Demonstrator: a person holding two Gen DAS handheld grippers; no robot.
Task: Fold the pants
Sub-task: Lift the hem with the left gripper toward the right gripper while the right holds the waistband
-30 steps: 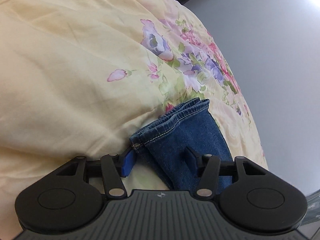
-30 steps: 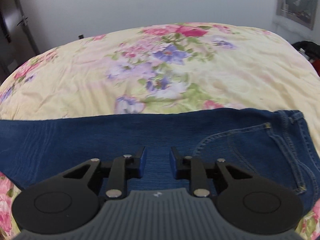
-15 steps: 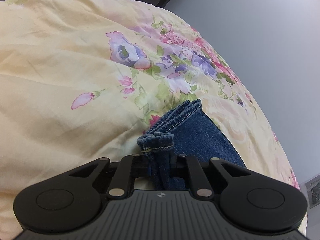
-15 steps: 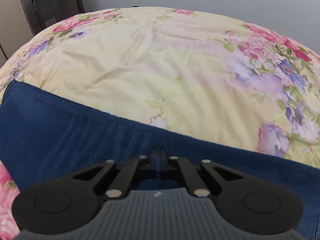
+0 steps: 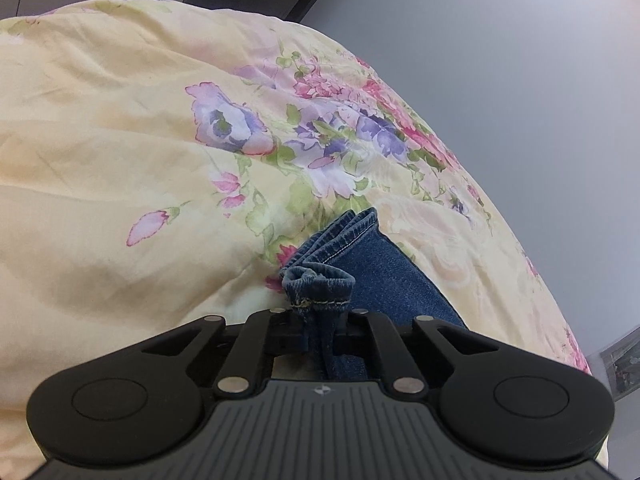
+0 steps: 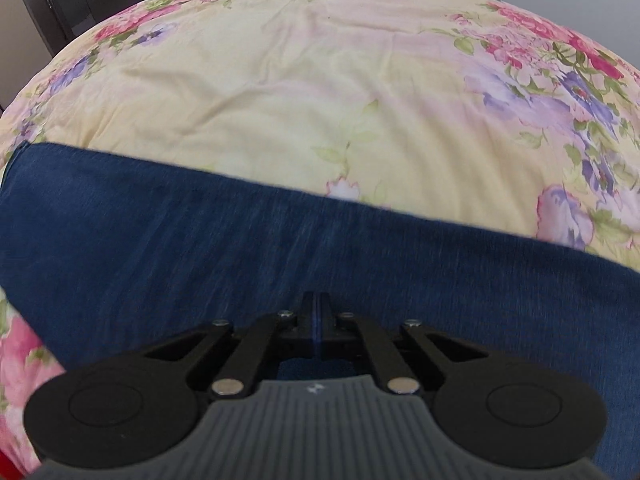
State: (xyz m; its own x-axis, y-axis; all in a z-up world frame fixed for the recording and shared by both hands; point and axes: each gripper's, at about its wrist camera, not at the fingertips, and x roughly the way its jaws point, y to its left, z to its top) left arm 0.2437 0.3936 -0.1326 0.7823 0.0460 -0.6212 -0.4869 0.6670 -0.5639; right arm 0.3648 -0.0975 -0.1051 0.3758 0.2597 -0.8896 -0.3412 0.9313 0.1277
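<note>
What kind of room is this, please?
Probably a bedroom: a pale yellow floral quilt covers a bed-like surface, dark blue denim pants lie on it, and a plain grey wall stands behind.

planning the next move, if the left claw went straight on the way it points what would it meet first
The left claw is already shut on the jeans at the bunched hem. Straight ahead, it would probably meet the floral bedspread rising just beyond the hem, though depth is unclear.

pants (image 5: 384, 276): blue denim, coarse weave, stitched hems
bedcover (image 5: 120, 152): thin floral cloth, matt, creased
left gripper (image 5: 320, 330): matt black plastic
</note>
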